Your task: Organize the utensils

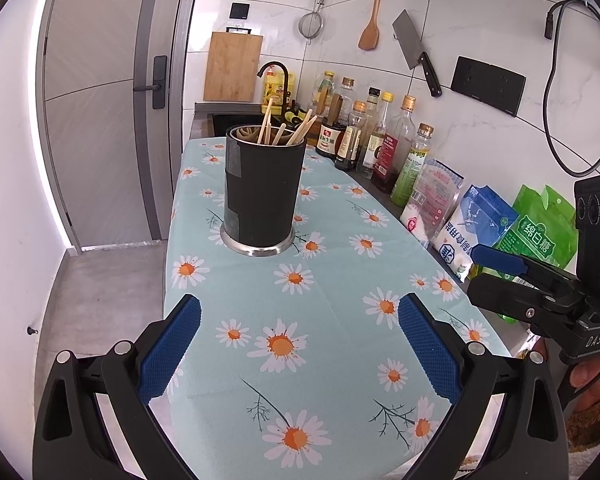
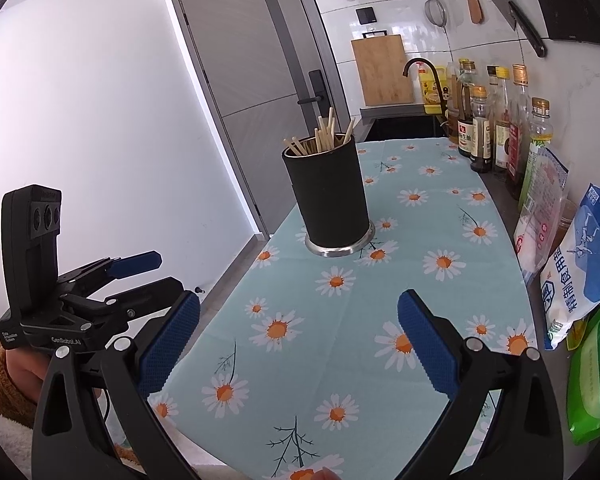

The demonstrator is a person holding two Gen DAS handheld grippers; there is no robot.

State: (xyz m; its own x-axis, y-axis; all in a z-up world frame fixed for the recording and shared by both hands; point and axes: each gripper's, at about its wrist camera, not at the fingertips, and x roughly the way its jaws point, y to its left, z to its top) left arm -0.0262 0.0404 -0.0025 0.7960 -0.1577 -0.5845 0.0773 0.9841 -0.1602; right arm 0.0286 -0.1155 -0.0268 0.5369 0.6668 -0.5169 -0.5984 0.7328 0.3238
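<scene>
A black cylindrical utensil holder [image 1: 263,190] [image 2: 330,197] with a metal base stands upright on the daisy-print tablecloth [image 1: 332,320] [image 2: 400,288]. Several wooden chopsticks [image 1: 278,128] [image 2: 324,136] stick out of its top. My left gripper [image 1: 300,344] hovers open above the cloth, well short of the holder, with nothing between its blue pads. My right gripper [image 2: 298,340] is also open and empty over the near part of the cloth. Each gripper shows in the other's view: the right gripper [image 1: 488,276] at the right edge, the left gripper [image 2: 156,276] at the left.
Sauce and oil bottles [image 1: 376,140] [image 2: 496,128] line the right wall, with bags of salt and sugar [image 1: 472,228] [image 2: 580,276] nearer. A black faucet [image 1: 278,80] and sink lie behind the holder. A cleaver [image 1: 416,52], spatula and strainer hang on the tiles. The counter drops off at left.
</scene>
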